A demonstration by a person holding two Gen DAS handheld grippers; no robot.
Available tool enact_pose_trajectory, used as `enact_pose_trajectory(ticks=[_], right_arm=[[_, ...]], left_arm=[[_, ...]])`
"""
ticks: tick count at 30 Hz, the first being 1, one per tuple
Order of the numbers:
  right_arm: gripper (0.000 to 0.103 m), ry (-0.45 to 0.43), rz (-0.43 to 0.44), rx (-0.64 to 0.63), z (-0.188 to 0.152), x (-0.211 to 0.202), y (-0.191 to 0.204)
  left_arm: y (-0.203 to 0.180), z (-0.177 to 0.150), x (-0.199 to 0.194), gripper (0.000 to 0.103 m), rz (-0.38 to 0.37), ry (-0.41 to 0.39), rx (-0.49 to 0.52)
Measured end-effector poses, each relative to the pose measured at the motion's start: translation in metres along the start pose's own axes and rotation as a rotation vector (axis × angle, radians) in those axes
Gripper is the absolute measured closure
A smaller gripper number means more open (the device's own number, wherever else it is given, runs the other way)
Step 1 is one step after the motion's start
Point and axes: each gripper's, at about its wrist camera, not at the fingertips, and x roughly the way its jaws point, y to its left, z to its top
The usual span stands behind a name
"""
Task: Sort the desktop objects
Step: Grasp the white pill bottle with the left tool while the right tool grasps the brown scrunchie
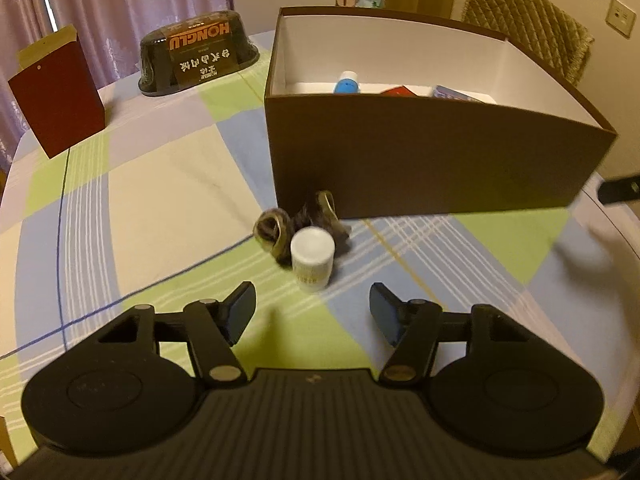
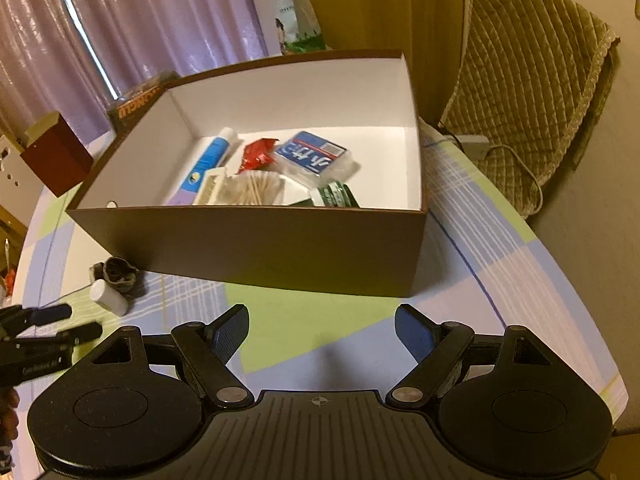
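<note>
A small white bottle [image 1: 312, 260] stands just ahead of the left gripper [image 1: 312, 312], whose jaws are spread wide and empty; the right gripper [image 2: 322, 332] is likewise wide, facing the brown box [image 2: 280, 248].

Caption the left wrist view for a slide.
Open left gripper approaches a small white bottle beside dark hair ties, in front of the brown box.

Small bottle [image 1: 312, 259] upright on table [image 1: 160, 184], hair ties [image 1: 276, 232] just behind, box [image 1: 420, 160] beyond them.
</note>
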Motion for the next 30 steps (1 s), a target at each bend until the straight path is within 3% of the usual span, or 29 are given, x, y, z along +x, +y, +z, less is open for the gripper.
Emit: enact_pose_trajectory(ticks=[7,11,20,30], right_arm=[[0.020,0.023,-0.001,0.020,-0.001,0.008,-0.009],[0.020,0.039,0.013,0.023,-0.007,0.011,-0.005],[0.020,0.079,0.129,0.002,-0.022,0.025,0.037],[0.020,0.063,0.319,-0.119,-0.030,0.067,0.150]], left_arm=[[-0.005,0.012,0.024,0.060,0.022,0.009,0.000],[-0.006,0.015,0.028,0.081,0.019,0.004,0.000],[0.026,-0.004,-0.006,0.081,-0.001,0.001,0.010],[0.089,-0.031,-0.039,0.081,0.058,0.025,-0.032]])
